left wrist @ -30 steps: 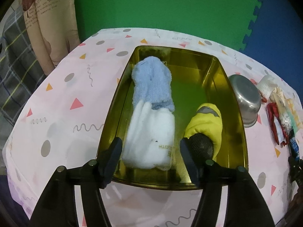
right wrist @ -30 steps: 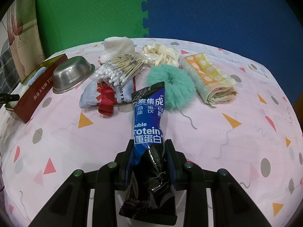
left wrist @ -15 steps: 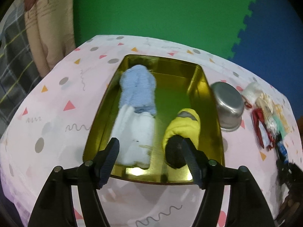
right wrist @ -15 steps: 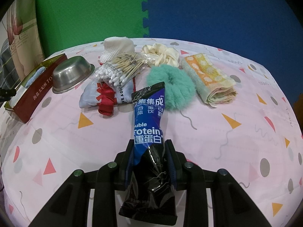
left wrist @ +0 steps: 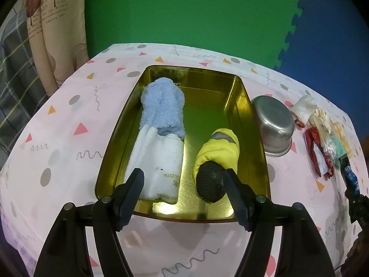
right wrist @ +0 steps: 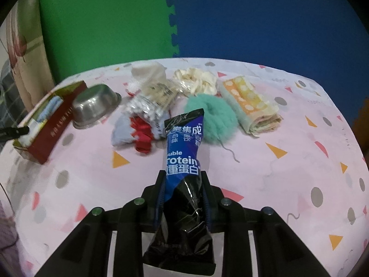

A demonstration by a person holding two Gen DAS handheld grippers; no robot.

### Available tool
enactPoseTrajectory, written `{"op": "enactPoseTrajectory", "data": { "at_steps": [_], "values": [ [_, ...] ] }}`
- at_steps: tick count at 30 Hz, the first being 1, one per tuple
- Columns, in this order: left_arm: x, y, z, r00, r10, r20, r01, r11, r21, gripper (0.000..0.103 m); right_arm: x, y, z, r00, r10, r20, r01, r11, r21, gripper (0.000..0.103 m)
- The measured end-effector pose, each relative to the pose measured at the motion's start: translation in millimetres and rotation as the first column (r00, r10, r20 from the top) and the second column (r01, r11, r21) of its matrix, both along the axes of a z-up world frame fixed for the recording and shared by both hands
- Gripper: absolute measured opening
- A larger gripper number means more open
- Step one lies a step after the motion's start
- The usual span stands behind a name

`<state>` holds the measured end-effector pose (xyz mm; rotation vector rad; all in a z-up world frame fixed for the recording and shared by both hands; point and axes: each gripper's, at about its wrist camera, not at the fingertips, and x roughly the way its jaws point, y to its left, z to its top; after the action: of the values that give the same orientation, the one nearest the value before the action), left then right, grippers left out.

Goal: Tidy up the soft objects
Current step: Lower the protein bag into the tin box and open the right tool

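A round table draped in a pink cloth printed with triangles and dots (left wrist: 69, 124) is backed by green and blue foam wall mats (right wrist: 103, 23). A gold rectangular metal tin (left wrist: 253, 138) holds rolled blue, white and yellow soft items. The left gripper (left wrist: 183, 184) is spread apart, empty, above it. The right gripper (right wrist: 183, 184) is closing on a blue-and-black protein sachet (right wrist: 182, 161), right of the tin.

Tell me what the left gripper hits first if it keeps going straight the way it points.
Likely the gold tin, about where the white cloth and yellow mitt lie; the left gripper is open, though depth is unclear.
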<state>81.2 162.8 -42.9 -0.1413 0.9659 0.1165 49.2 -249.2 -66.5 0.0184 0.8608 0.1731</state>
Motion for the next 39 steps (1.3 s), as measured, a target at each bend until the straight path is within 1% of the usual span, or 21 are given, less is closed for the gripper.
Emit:
{"op": "enactPoseTrajectory", "data": {
  "at_steps": [5,9,13,17,20,21,23,24,28,31,36,39],
  "values": [
    [-1.2,3.8,1.8,1.0,0.017,0.01,-0.017,1.0,-0.005,0.069,-2.2,13.0,13.5,1.0,0.03,0.008,-0.03,0.999,0.02,0.027],
    [-1.4,8.1,1.3,0.999,0.04,0.006,-0.04,0.999,-0.019,0.071,-2.2,34.2,26.7,0.997,0.072,0.032,-0.073,0.997,0.03,0.027],
    [-1.9,10.1,0.8,0.999,0.052,0.002,-0.052,0.999,-0.014,0.071,5.4,63.5,36.8,0.991,0.127,0.052,-0.13,0.991,0.043,0.027],
    [-2.9,15.5,1.7,0.996,0.084,0.009,-0.084,0.996,-0.002,0.073,16.7,105.4,45.1,0.977,0.208,0.053,-0.211,0.975,0.075,0.027],
    [-4.6,19.9,4.5,0.994,0.109,0.024,-0.11,0.994,0.03,0.079,23.0,135.1,49.4,0.964,0.258,0.057,-0.263,0.959,0.102,0.027],
    [-5.6,22.2,6.0,0.992,0.124,0.033,-0.126,0.991,0.036,0.079,25.3,145.7,50.5,0.96,0.275,0.06,-0.28,0.953,0.112,0.027],
    [-7.3,27.6,9.5,0.987,0.151,0.051,-0.153,0.988,0.031,0.084,30.9,168.1,52.0,0.948,0.315,0.055,-0.32,0.936,0.148,0.027],
    [-7.9,31.3,10.5,0.984,0.167,0.055,-0.169,0.985,0.027,0.085,33.0,175.9,52.1,0.943,0.327,0.054,-0.332,0.931,0.153,0.027],
    [-8.5,43.1,10.5,0.975,0.214,0.052,-0.215,0.977,0.001,0.085,44.2,218.4,53.1,0.92,0.387,0.057,-0.391,0.908,0.148,0.027],
    [-10.2,52.0,9.7,0.966,0.254,0.049,-0.254,0.967,-0.015,0.086,53.6,244.5,51.8,0.909,0.414,0.045,-0.416,0.896,0.153,0.027],
    [-12.2,63.5,8.8,0.951,0.307,0.042,-0.305,0.951,-0.049,0.087,74.2,274.3,42.7,0.902,0.431,0.011,-0.427,0.89,0.159,0.027],
    [-13.1,67.1,9.2,0.946,0.322,0.044,-0.319,0.946,-0.054,0.087,85.3,288.3,37.4,0.902,0.433,0.001,-0.429,0.893,0.139,0.027]
  ]
}}
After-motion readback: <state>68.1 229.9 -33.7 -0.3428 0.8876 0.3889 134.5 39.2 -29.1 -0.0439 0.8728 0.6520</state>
